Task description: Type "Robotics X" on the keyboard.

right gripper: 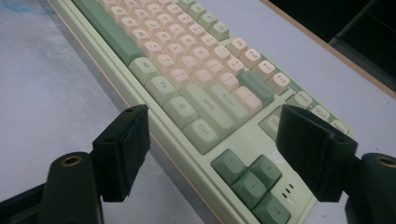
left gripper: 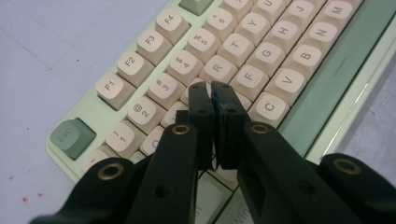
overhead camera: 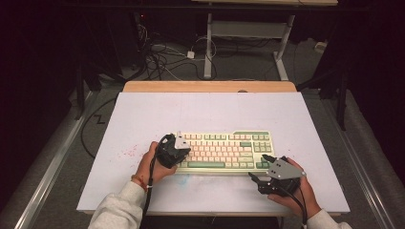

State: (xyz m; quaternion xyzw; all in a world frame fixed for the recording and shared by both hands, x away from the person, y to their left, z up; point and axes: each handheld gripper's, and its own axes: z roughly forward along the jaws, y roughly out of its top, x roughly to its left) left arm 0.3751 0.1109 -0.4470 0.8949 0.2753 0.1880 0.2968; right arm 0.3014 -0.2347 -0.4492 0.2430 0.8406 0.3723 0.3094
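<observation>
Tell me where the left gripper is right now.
In the high view, the left gripper sits over the keyboard's left end, jaws shut, tips down among the cream letter keys.

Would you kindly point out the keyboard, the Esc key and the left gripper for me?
keyboard (overhead camera: 224,150), high view, on the middle of its cream key field.
Esc key (left gripper: 72,137), left gripper view, on the green keycap's top.
left gripper (left gripper: 212,93), left gripper view, where its two shut jaw tips meet above the keys.
</observation>
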